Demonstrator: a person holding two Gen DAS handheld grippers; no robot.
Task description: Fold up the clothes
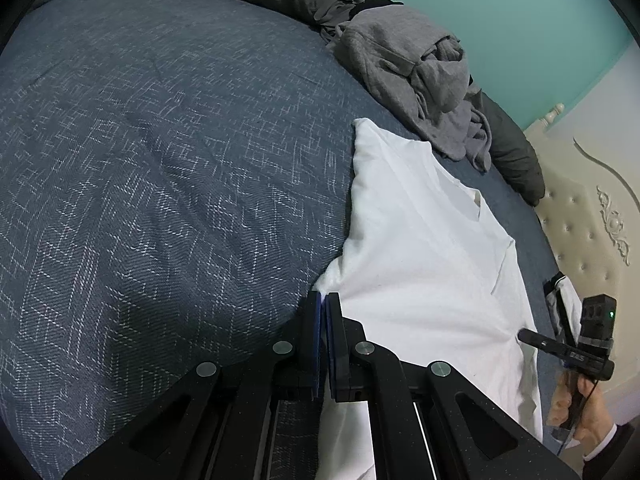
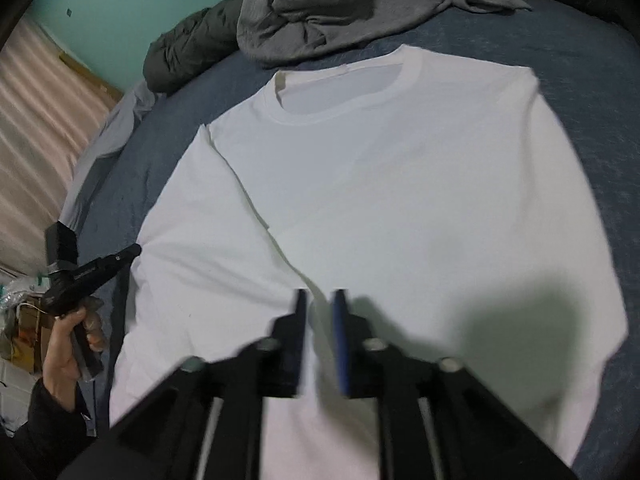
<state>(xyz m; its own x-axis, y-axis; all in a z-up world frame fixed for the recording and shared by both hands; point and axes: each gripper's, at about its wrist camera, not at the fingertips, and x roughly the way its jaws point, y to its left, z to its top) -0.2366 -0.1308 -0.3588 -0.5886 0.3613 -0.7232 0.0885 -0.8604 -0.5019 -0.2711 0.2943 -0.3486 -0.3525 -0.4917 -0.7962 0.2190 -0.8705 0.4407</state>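
A white T-shirt [image 2: 400,208] lies face up on the bed, collar [image 2: 344,92] towards the far side. In the left wrist view my left gripper [image 1: 324,298] is shut, its blue pads pinching the shirt's [image 1: 420,264] near left edge, where the cloth rises to the tips. The right wrist view shows that same gripper [image 2: 134,251] at the left sleeve's edge, held by a hand [image 2: 66,344]. My right gripper [image 2: 320,300] hovers, blurred, over the shirt beside the left sleeve seam, jaws a little apart with nothing between them. It also shows from the side [image 1: 524,336].
The dark blue patterned bedspread [image 1: 160,180] covers the bed. A crumpled grey garment [image 2: 340,4] and a dark padded jacket [image 2: 180,52] lie beyond the collar. A cream tufted headboard [image 1: 588,216] stands at one side, a curtain [image 2: 36,136] at the other.
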